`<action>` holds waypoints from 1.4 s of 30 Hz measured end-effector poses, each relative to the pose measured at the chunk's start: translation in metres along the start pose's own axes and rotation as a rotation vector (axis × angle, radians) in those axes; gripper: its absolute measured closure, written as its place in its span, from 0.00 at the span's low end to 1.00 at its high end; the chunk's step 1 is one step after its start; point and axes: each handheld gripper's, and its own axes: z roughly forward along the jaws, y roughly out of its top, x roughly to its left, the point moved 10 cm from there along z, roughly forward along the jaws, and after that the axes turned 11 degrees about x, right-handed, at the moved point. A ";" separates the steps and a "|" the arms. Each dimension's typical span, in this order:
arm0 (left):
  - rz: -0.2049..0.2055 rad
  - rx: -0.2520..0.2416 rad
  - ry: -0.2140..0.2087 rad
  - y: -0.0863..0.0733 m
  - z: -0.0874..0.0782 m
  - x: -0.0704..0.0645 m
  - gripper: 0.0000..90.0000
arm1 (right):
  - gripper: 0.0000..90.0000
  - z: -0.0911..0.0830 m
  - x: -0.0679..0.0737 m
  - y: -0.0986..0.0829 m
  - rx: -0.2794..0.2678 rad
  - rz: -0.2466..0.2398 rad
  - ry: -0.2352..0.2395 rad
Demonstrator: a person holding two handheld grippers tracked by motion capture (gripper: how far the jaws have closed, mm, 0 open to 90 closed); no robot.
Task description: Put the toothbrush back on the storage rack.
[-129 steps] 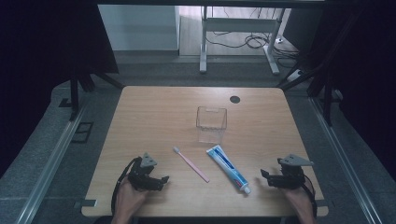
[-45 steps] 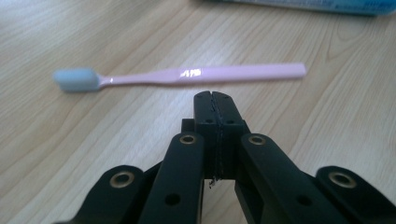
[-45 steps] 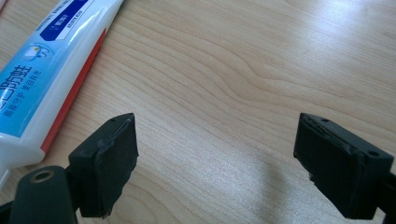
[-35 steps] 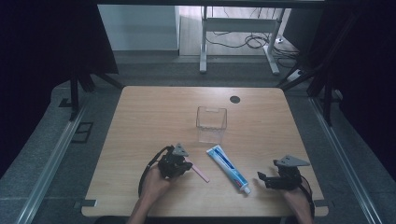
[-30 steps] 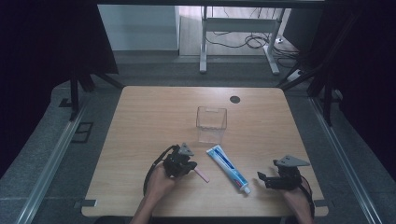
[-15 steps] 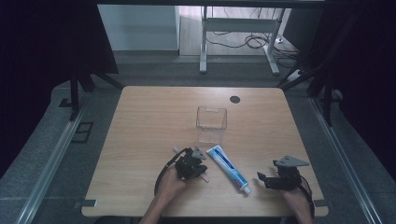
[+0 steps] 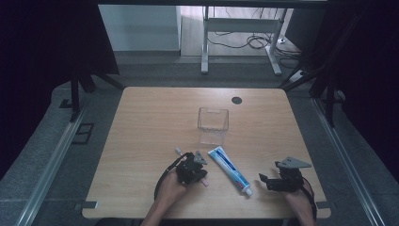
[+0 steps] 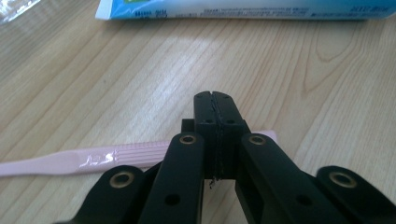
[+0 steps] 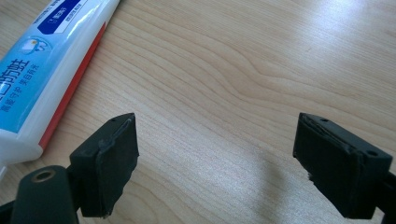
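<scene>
My left gripper (image 8: 215,100) has its jaws pressed together over the pink toothbrush (image 8: 88,159); whether they pinch the handle I cannot tell. The brush lies flat on the table (image 7: 141,127) beside the toothpaste tube (image 7: 230,168), handy for the clear box (image 7: 213,125). My right gripper (image 9: 215,158) waits wide open and empty near the tube's cap end.

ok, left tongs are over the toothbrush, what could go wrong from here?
1. The left tongs look shut with the pink toothbrush lying behind them, so they may lift away with nothing held.
2. The toothpaste tube lies close beside; a swing toward the clear box could knock it.
</scene>
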 end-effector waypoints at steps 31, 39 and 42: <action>-0.081 0.030 0.047 -0.054 -0.027 0.025 0.99 | 0.16 0.002 0.001 -0.001 0.010 -0.004 -0.001; -0.107 0.036 0.065 -0.068 -0.036 0.036 0.98 | 0.16 0.003 0.001 -0.002 0.016 -0.001 0.001; -0.114 0.039 0.072 -0.072 -0.039 0.041 0.98 | 0.16 0.003 0.001 -0.002 0.017 -0.001 0.001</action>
